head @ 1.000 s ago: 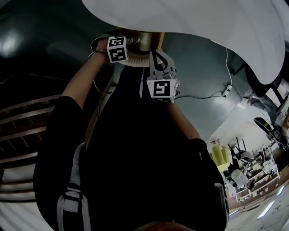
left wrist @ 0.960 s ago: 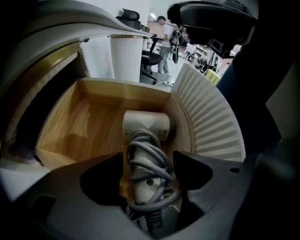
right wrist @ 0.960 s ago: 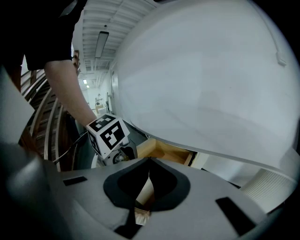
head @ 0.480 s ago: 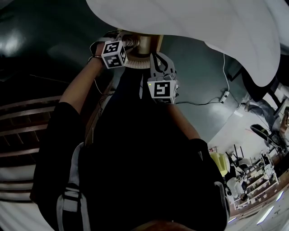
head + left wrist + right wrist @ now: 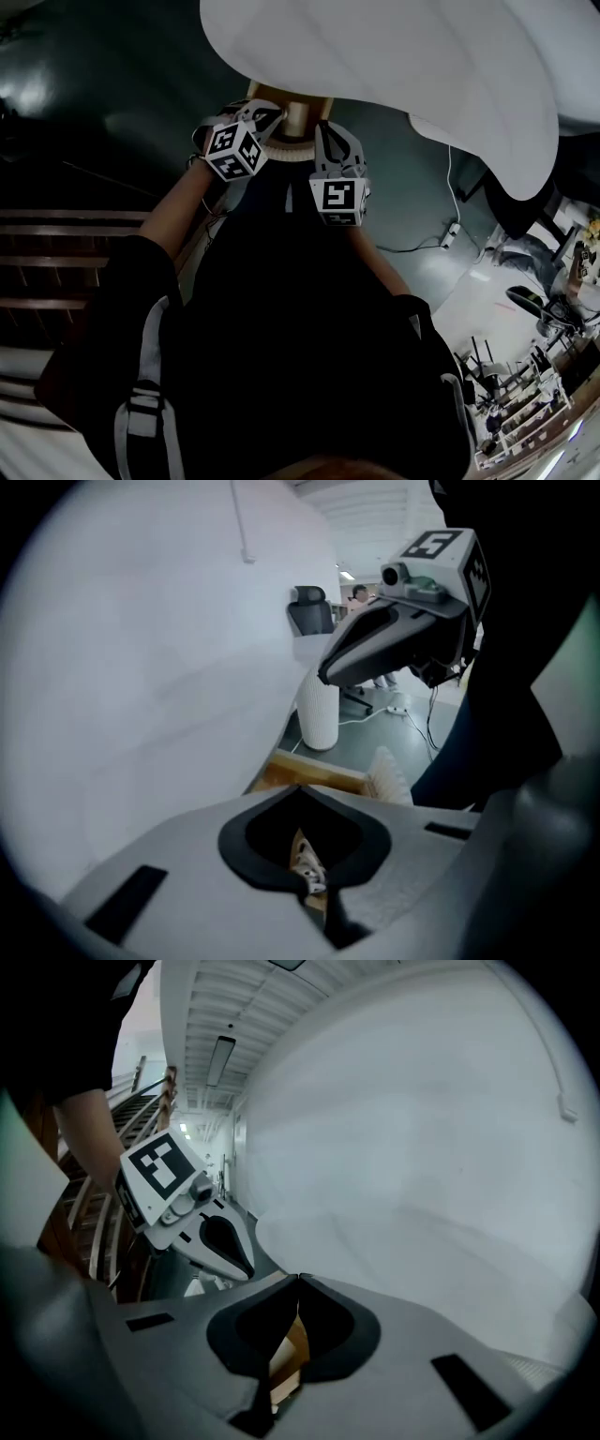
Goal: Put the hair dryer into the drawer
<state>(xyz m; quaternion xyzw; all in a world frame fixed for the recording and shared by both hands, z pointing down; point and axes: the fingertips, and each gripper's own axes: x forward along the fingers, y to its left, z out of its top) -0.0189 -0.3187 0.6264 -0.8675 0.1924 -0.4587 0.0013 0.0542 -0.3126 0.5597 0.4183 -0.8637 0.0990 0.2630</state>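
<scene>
- Lifting and tilting since a second ago, my left gripper point(image 5: 300, 787) is drawing back from the wooden piece point(image 5: 292, 111) under the white tabletop point(image 5: 394, 56). Its jaws have just been closing and are now meeting with nothing between them.
- I am not making out the hair dryer in any view, so I cannot tell where it lies or which way its long axis points.
- My right gripper point(image 5: 298, 1279) is hovering just beside the left, jaws together, gripping nothing.

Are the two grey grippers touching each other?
Apart. In the left gripper view, the grey right gripper hangs clear of the left gripper, floor visible between.
</scene>
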